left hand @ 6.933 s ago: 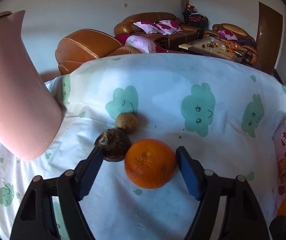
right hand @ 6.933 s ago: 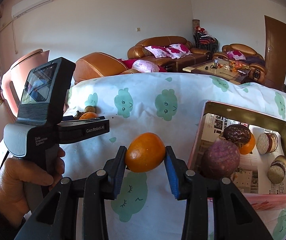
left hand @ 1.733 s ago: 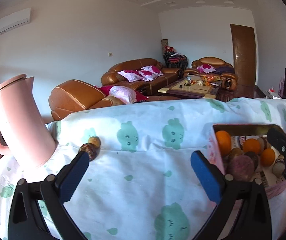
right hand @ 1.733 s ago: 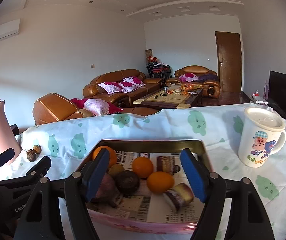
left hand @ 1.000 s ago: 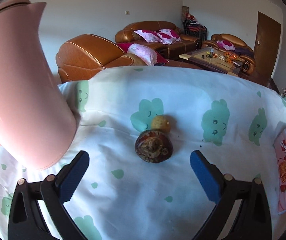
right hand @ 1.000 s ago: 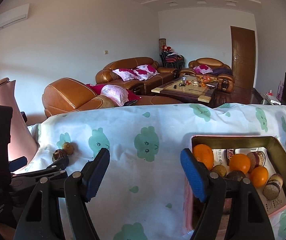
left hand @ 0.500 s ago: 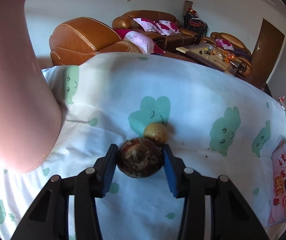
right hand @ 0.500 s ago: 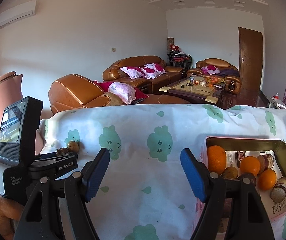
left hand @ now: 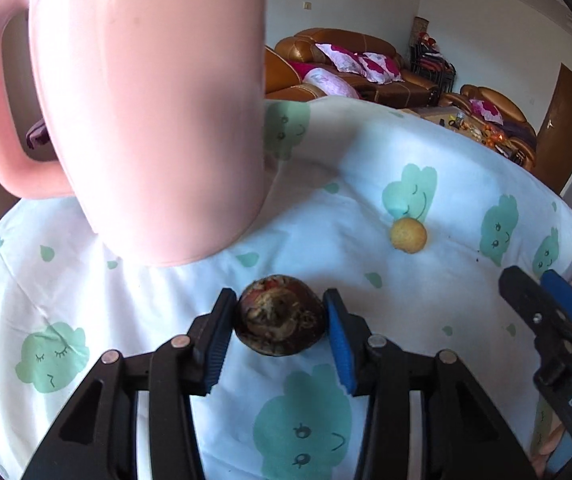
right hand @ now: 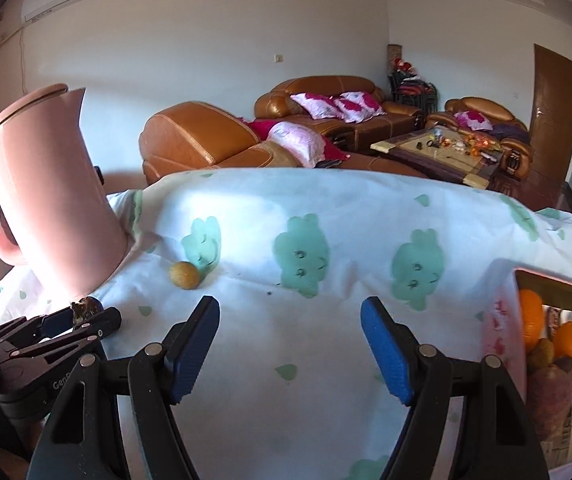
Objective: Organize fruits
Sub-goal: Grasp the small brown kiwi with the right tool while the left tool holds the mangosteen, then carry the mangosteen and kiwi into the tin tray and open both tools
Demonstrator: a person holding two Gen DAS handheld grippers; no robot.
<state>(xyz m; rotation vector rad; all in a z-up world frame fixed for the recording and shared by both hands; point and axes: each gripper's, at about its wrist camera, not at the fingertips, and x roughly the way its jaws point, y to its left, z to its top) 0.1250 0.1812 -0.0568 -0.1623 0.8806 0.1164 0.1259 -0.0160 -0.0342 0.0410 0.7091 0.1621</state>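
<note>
Left gripper (left hand: 278,326) clamped on the dark mangosteen (left hand: 279,322), low over the cloth-covered surface (left hand: 326,208) beside the pink kettle (left hand: 146,112). The fruit box (right hand: 558,292) lies well to its right, past the small yellow fruit (right hand: 184,275). Right gripper (right hand: 290,348), jaws wide and empty, is nearer that yellow fruit, ahead and to its left.

The right gripper (right hand: 290,344) stands with jaws wide apart over the cloud-print tablecloth (right hand: 326,320), nothing between them. At far left the left gripper (right hand: 82,316) clamps a dark fruit (right hand: 85,306) beside the pink kettle (right hand: 46,196). A small yellow fruit (right hand: 184,275) lies near. The fruit box (right hand: 558,286) sits at right.
</note>
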